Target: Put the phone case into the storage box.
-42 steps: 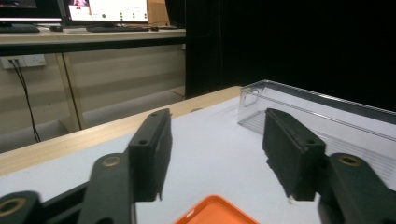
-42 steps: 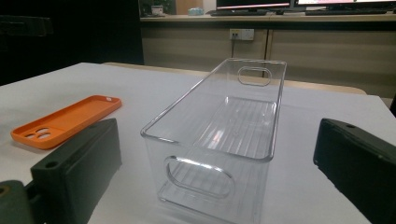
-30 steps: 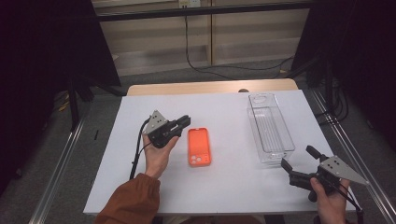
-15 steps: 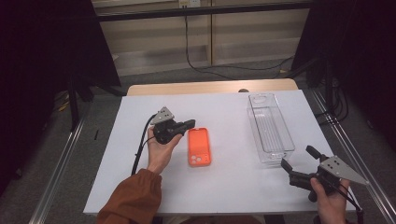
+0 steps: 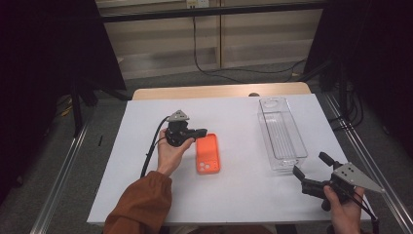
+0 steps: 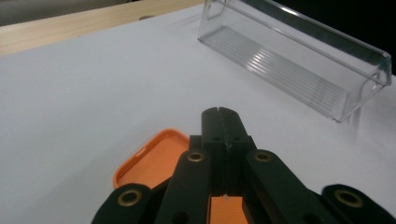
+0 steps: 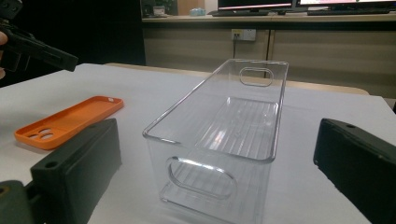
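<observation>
Nearest the person's edge of the bench (image 5: 234,195), at the right corner, the right gripper (image 5: 311,171) rests in the hand with its jaws spread wide and nothing between them, aimed toward the near end of the clear bin (image 5: 282,134). Further in, left of centre, the orange phone case (image 5: 208,153) lies flat on the white surface, hollow side up, its camera cut-out toward the person. The left gripper (image 5: 200,131) hovers over the case's far end, jaws clenched together on nothing; it is not holding the case. In my judgement the case is light, thin and flexible, likely soft rubbery plastic, so it will bend if pinched in the middle and offers little height to catch. The raised rim along a long side, or a short end lifted off the bench, looks the soundest hold. Beyond, to the right, the clear bin stands empty, well apart from the case.
</observation>
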